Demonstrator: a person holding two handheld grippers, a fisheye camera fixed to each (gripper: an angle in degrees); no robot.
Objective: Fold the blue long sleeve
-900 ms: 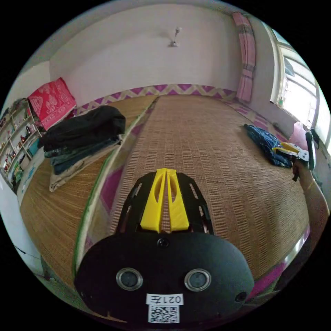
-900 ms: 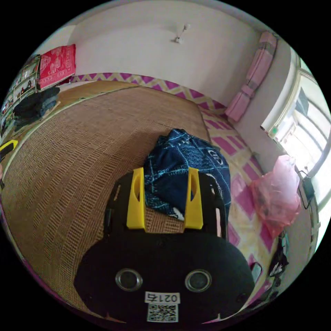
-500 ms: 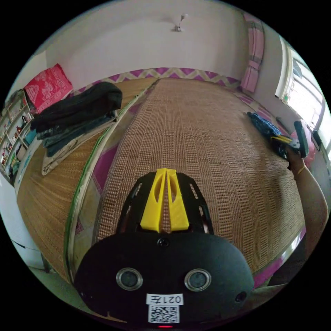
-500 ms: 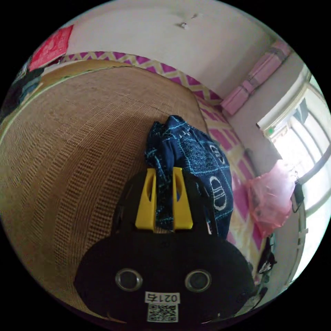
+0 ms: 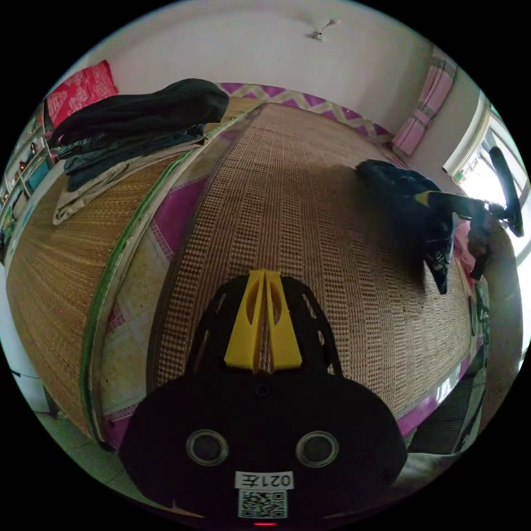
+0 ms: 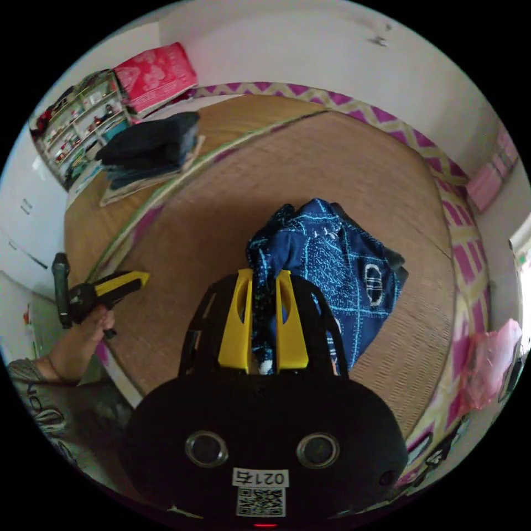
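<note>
The right gripper [image 6: 263, 276] has its two yellow jaws pressed onto a bunched fold of the blue long sleeve [image 6: 337, 271], which stands up between them. The garment is dark blue with light blue lines and white oval marks, and it hangs in a crumpled mass over the woven straw mat [image 6: 221, 221]. In the left gripper view the same garment [image 5: 409, 204] is seen dark at the far side of the mat [image 5: 310, 221], with the right gripper [image 5: 428, 198] at it. The left gripper [image 5: 264, 276] has its jaws pressed together with nothing between them, above the near part of the mat. In the right gripper view the left gripper [image 6: 141, 275] is held in a hand [image 6: 91, 326] beside the mat edge. A pile of folded dark clothes [image 5: 133, 121] lies on the neighbouring mat, well apart from the blue garment. A pink plastic bag [image 6: 489, 359] lies near the window side.
</note>
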